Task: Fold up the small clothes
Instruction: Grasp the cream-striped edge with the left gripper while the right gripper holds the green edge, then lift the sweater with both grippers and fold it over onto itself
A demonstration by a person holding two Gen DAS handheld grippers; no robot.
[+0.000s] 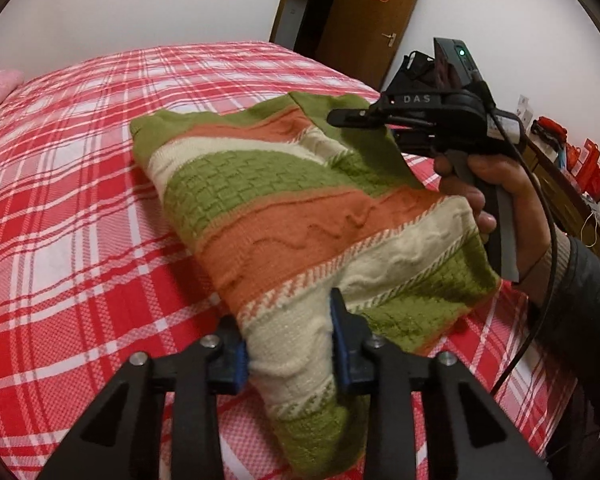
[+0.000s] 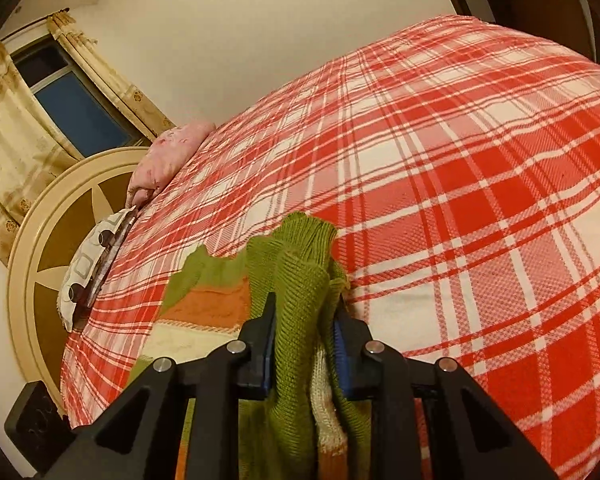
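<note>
Both grippers are clamped on the striped knit sweater (image 1: 284, 216): left gripper (image 1: 290, 344) pinches its cream band at 6 o'clock, right gripper (image 2: 306, 344) bites bunched green ribbing at the 2 o'clock corner. Sweater's sprawled mid-bed on the red plaid sheet (image 1: 80, 184).

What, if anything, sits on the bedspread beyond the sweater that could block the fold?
Nothing visible. Both grippers, left and right, already have their jaws closed on the striped sweater; the plaid bedspread beyond it lies bare. The pillows sit far off at the headboard.
</note>
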